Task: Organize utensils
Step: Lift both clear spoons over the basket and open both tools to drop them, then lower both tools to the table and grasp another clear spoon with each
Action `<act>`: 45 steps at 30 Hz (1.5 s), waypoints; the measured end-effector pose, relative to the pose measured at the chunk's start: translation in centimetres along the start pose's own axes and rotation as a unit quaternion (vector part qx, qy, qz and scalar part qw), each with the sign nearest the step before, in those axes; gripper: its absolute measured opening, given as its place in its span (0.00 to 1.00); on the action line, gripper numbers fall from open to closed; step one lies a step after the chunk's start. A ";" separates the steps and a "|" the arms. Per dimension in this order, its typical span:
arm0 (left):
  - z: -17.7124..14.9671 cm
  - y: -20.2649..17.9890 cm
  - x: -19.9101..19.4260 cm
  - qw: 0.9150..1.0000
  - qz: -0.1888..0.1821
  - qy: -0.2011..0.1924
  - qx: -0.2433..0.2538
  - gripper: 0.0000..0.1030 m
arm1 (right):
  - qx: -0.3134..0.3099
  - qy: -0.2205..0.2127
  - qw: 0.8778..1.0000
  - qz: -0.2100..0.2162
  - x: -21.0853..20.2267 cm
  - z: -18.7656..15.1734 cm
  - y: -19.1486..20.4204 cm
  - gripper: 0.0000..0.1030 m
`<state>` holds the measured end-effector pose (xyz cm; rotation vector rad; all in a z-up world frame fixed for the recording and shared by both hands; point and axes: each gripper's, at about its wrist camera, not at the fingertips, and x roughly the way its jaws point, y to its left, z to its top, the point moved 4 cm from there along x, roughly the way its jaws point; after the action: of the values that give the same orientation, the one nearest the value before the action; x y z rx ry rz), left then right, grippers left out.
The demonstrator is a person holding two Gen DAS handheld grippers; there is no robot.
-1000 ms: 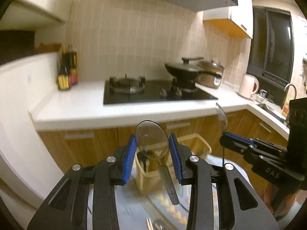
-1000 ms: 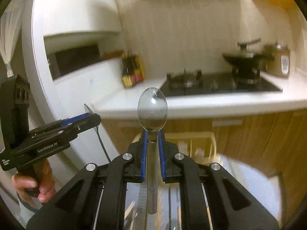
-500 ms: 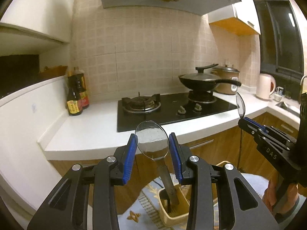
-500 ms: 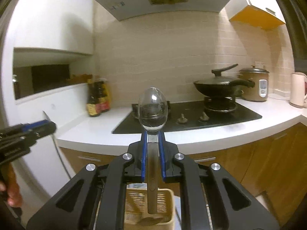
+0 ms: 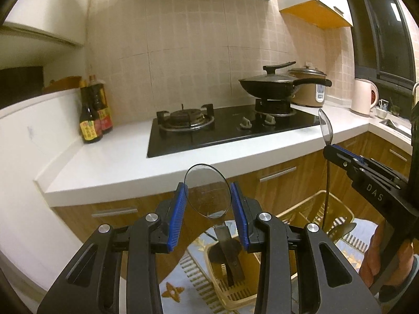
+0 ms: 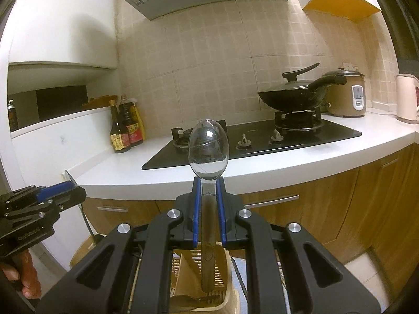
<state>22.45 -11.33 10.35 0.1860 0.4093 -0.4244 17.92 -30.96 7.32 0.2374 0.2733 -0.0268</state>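
Observation:
My left gripper [image 5: 208, 210] is shut on a metal spoon [image 5: 207, 191], bowl up, held by the bowl's edges, handle hanging down over a small beige slotted utensil holder [image 5: 230, 285]. My right gripper [image 6: 208, 209] is shut on the neck of a second metal spoon [image 6: 208, 151], bowl up, handle hanging down into a beige utensil holder [image 6: 209, 282]. The right gripper [image 5: 337, 154] with its spoon also shows in the left wrist view, over a larger beige basket [image 5: 322, 209]. The left gripper [image 6: 65, 191] shows at the left of the right wrist view.
A white counter [image 5: 110, 167] carries a black gas hob [image 5: 222, 128], a lidded wok [image 5: 277, 86], a rice cooker [image 5: 311, 89], sauce bottles [image 5: 93, 115] and a kettle [image 5: 364, 99]. Wooden cabinets [image 6: 327, 209] stand below. A patterned mat [image 5: 188, 282] lies under the baskets.
Both grippers have tilted upward and drawn nearer the counter, each still holding its spoon. The utensil holder has slid to the bottom of both views.

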 end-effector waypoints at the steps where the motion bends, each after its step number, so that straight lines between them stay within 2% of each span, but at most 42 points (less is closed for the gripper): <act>1: -0.1 0.0 0.0 1.000 -0.002 0.000 -0.001 0.32 | 0.000 0.000 1.000 0.002 0.0 -0.1 -0.1 0.10; 6: -1.0 -0.1 0.1 1.000 -0.011 0.006 0.000 0.33 | -0.014 -0.001 1.000 0.000 -0.7 -1.2 0.0 0.10; 9: -1.4 0.0 -0.1 1.000 -0.022 0.011 -0.006 0.33 | -0.010 0.020 1.000 0.016 -1.0 -1.6 -0.1 0.11; 14: -2.1 0.1 -0.8 0.999 -0.031 0.018 -0.011 0.36 | 0.007 0.031 0.999 0.024 -2.3 -1.9 -0.8 0.27; 18: -2.3 0.1 -2.2 0.999 -0.033 0.016 -0.012 0.42 | 0.007 0.031 0.999 0.024 -4.2 -1.7 -1.0 0.45; 23: -2.7 0.4 -4.5 0.998 -0.043 0.028 -0.024 0.43 | -0.009 0.040 0.999 0.026 -6.9 -1.6 -0.3 0.45; 26: -3.4 0.6 -5.8 0.996 -0.060 0.049 -0.036 0.45 | -0.026 0.049 0.998 0.012 -8.4 -1.5 0.4 0.45; 29: -4.6 0.8 -6.8 0.993 -0.076 0.074 -0.046 0.46 | -0.048 0.073 0.996 0.000 -9.6 -1.9 1.4 0.45; 32: -6.6 1.0 -7.3 0.988 -0.087 0.113 -0.051 0.47 | -0.057 0.116 0.992 0.002 -10.2 -2.8 2.0 0.45; 35: -9.3 1.4 -7.3 0.980 -0.101 0.161 -0.064 0.47 | -0.056 0.181 0.982 0.009 -10.0 -4.5 2.5 0.45; 37: -11.0 1.4 -7.5 0.973 -0.113 0.185 -0.074 0.47 | -0.045 0.238 0.970 0.021 -9.8 -6.4 2.7 0.45; 38: -12.2 1.5 -7.5 0.967 -0.126 0.203 -0.083 0.47 | -0.039 0.262 0.964 0.026 -9.6 -7.3 2.7 0.45; 39: -13.1 1.5 -7.5 0.963 -0.136 0.215 -0.090 0.47 | -0.030 0.291 0.956 0.032 -9.4 -8.5 2.7 0.44; 42: -15.8 1.1 -7.3 0.947 -0.166 0.252 -0.111 0.47 | 0.000 0.371 0.927 0.056 -8.8 -12.1 2.8 0.36; 45: -18.1 0.2 -7.4 0.936 -0.184 0.279 -0.110 0.45 | 0.017 0.422 0.904 0.068 -8.6 -15.0 2.8 0.33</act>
<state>10.18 -3.84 -2.83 0.0042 1.0581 -0.6917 5.87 -24.71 -3.75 0.2925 1.1244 0.2170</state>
